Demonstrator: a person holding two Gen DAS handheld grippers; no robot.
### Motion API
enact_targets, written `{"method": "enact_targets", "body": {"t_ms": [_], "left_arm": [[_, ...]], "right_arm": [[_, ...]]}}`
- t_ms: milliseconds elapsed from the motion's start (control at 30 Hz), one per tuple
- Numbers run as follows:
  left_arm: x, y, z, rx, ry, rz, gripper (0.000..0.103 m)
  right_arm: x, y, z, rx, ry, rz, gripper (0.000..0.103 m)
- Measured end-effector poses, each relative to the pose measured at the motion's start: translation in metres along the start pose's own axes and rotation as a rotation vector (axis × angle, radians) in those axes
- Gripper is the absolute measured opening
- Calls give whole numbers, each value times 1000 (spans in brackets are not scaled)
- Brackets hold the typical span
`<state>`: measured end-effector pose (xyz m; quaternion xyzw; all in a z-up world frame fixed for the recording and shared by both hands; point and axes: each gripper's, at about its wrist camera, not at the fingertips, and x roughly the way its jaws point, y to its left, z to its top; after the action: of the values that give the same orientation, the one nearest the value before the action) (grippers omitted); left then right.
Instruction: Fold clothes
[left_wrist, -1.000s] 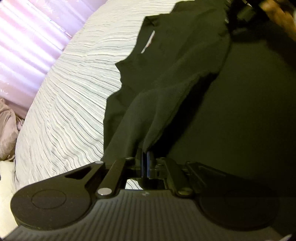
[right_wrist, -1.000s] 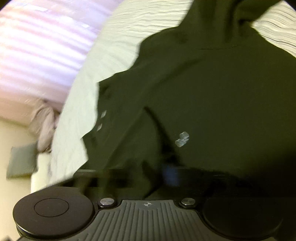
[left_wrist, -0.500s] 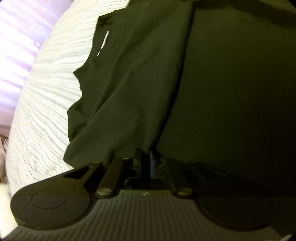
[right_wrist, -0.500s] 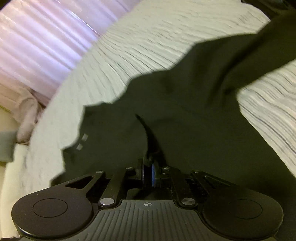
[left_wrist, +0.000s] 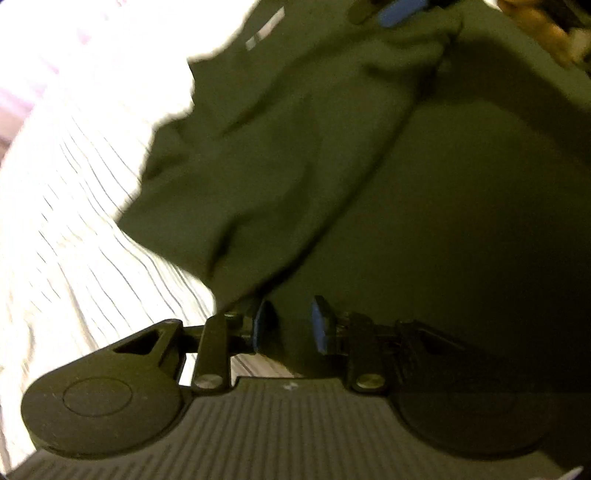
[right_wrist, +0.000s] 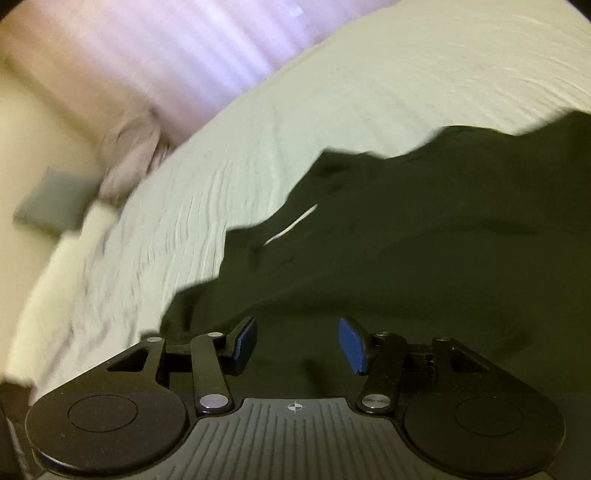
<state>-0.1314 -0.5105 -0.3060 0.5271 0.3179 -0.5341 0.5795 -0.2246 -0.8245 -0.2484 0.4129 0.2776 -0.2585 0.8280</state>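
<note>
Centrally, a dark garment lies spread on the bed, a pale ribbed cover serving as landmark. Left wrist view: the left gripper has its jaws parted by a moderate gap, blue pads facing each other, with nothing clamped between them; dark cloth lies just beyond and under the gap, and a folded flap of the garment runs from the gripper toward the far edge of the bed. At the top of this view a second blue pad and part of a hand show, blurred.

Right wrist view: the right gripper has its jaws set wide, pads well apart, gripping nothing; it sits over the garment, whose ragged edge meets bare bed to the left and beyond. A thin pale strip lies on the cloth near that edge. Beyond the bed, a pinkish curtain; beside the bed's left edge, a pale bundle and a grey block, both blurred.
</note>
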Motion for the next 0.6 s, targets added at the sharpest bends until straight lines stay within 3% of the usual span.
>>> {"method": "enact_targets", "body": {"t_ms": [67, 200, 400, 600], "left_arm": [[-5, -1, -3, 6, -9, -2, 22], [-19, 4, -9, -43, -35, -15, 22], [-33, 1, -8, -88, -85, -24, 22], [-35, -17, 4, -48, -86, -35, 22]], "right_arm": [[13, -6, 3, -6, 23, -66, 54], [9, -31, 16, 55, -14, -184, 54], [-5, -51, 17, 69, -13, -201, 54], [-8, -69, 20, 119, 15, -218, 54]]}}
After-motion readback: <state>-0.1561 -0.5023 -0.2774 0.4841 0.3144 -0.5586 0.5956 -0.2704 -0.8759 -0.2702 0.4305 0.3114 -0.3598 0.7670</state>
